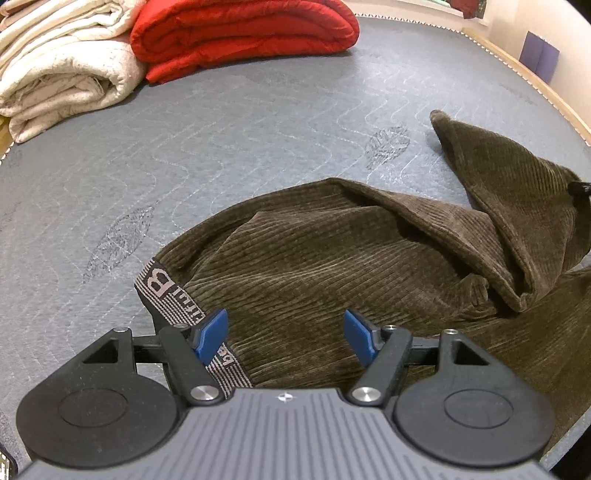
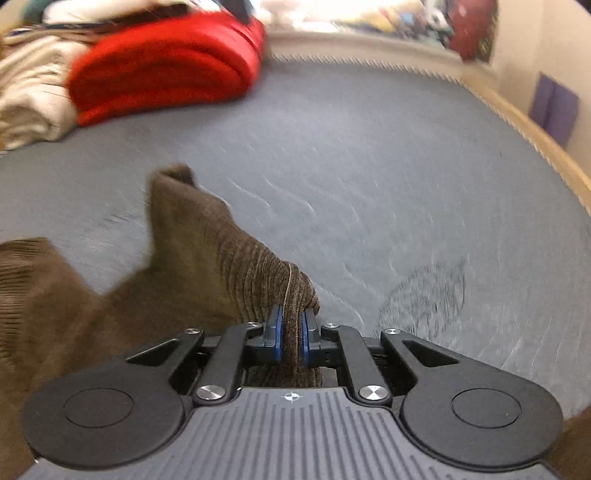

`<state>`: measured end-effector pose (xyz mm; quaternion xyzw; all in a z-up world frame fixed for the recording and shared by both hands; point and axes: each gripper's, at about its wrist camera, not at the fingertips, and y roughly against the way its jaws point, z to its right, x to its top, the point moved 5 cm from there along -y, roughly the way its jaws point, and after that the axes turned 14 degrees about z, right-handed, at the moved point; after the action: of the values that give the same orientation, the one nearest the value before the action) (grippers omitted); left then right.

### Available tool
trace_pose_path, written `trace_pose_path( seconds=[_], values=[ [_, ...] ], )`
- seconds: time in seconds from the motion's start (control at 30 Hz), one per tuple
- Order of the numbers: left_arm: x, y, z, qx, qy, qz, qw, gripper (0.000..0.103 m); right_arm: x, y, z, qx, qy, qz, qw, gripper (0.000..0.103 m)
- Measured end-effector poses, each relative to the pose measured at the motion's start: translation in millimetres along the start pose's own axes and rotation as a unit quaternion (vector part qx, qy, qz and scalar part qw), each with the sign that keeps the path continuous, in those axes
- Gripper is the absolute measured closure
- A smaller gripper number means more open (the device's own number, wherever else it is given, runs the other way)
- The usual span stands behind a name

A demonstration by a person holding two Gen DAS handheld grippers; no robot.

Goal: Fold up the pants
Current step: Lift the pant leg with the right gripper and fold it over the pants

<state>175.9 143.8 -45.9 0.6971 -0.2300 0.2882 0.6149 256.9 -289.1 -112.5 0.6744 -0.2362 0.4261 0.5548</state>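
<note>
Brown corduroy pants (image 1: 332, 258) lie crumpled on a grey quilted mattress (image 1: 221, 147). Their patterned waistband (image 1: 170, 295) with a large letter B runs past my left gripper's left pad. My left gripper (image 1: 284, 336) is open above the waist area, blue pads apart, holding nothing. In the right wrist view my right gripper (image 2: 291, 332) is shut on a bunched fold of the pants (image 2: 207, 258) and holds it lifted off the mattress (image 2: 369, 166). That lifted part shows in the left wrist view as a raised peak (image 1: 517, 192). The right view is motion-blurred.
A folded red blanket (image 1: 240, 33) and a folded cream blanket (image 1: 62, 70) sit at the far left of the mattress. A wooden bed edge (image 1: 535, 77) runs along the right, with a purple item (image 1: 539, 55) against the wall beyond it.
</note>
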Motion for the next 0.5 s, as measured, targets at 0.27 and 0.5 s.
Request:
trace_pose_path(
  seconds=[0.27, 0.5],
  values=[
    [0.3, 8.2, 1.8, -0.005, -0.001, 0.007, 1.0000, 0.028, -13.4, 70.7, -66.9, 0.187, 0.077, -0.016, 0.979, 0.093],
    [1.7, 10.3, 3.8, -0.010, 0.003, 0.010, 0.9999, 0.028, -48.5, 70.9, -60.5, 0.192, 0.051, -0.079, 0.977, 0.086]
  ],
)
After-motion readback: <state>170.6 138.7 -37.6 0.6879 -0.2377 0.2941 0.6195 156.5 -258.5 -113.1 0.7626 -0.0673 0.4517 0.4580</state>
